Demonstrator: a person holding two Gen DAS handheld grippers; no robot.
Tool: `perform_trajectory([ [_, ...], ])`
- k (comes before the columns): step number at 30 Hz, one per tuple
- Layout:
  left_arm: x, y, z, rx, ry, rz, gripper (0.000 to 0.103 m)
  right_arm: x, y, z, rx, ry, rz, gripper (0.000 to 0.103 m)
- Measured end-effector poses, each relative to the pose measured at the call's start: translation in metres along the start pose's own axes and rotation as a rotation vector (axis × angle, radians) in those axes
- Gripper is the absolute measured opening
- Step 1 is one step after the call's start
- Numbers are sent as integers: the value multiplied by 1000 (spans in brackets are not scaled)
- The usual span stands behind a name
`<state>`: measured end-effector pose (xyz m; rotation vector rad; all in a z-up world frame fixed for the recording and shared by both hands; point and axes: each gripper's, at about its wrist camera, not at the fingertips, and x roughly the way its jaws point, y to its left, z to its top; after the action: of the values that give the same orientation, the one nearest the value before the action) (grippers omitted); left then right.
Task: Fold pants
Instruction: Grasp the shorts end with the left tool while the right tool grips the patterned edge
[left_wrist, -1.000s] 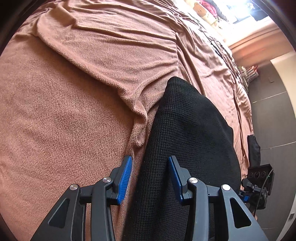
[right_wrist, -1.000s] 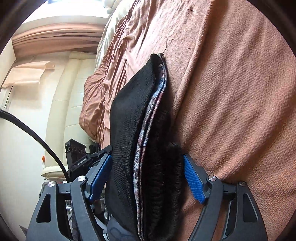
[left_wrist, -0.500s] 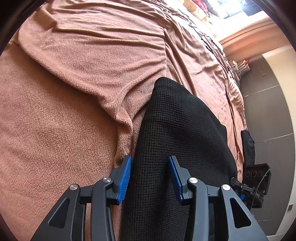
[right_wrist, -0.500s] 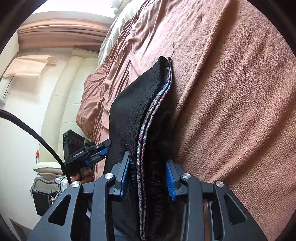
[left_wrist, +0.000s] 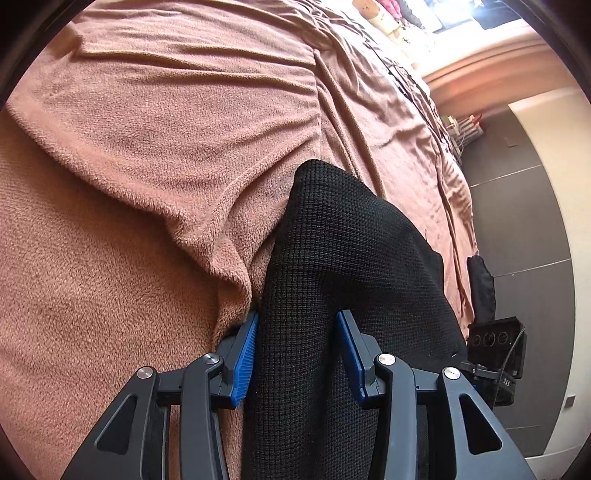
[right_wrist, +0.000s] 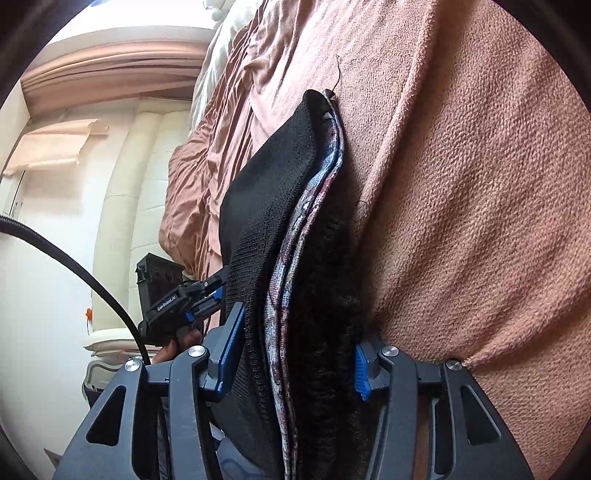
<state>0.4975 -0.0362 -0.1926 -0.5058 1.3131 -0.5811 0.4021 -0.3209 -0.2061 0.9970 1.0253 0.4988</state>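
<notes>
Left gripper (left_wrist: 295, 350) clamped on black pants (left_wrist: 343, 258), lower centre. Right gripper (right_wrist: 295, 354) straddles folded pants (right_wrist: 273, 206) edge, jaws opening. Pink blanket (left_wrist: 147, 147) beneath.

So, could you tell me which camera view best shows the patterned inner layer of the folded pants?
The right wrist view: it looks along the open edge of the pants, where the patterned inner layer runs between black layers. The left wrist view shows only the plain black outer face of the pants.
</notes>
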Motion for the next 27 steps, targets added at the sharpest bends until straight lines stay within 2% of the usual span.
perform_trajectory([
  [2,-1,-1,1,7,-11,-10,44,1,3,-1,-20,-8,-16,47],
  [3,-2,-3,1,16,-19,-3,40,1,5,-1,-33,-14,-24,46],
  [4,-3,-4,0,30,-27,6,36,0,7,-3,-44,-20,-31,41],
  [6,-6,-7,0,40,-40,-15,14,-3,10,-6,-67,-33,-38,35],
  [11,-17,-21,-5,80,-84,-7,9,-11,13,-15,-65,-75,-4,31],
  [27,-74,-60,-27,136,-215,-48,8,-17,55,-52,-253,-162,-54,29],
])
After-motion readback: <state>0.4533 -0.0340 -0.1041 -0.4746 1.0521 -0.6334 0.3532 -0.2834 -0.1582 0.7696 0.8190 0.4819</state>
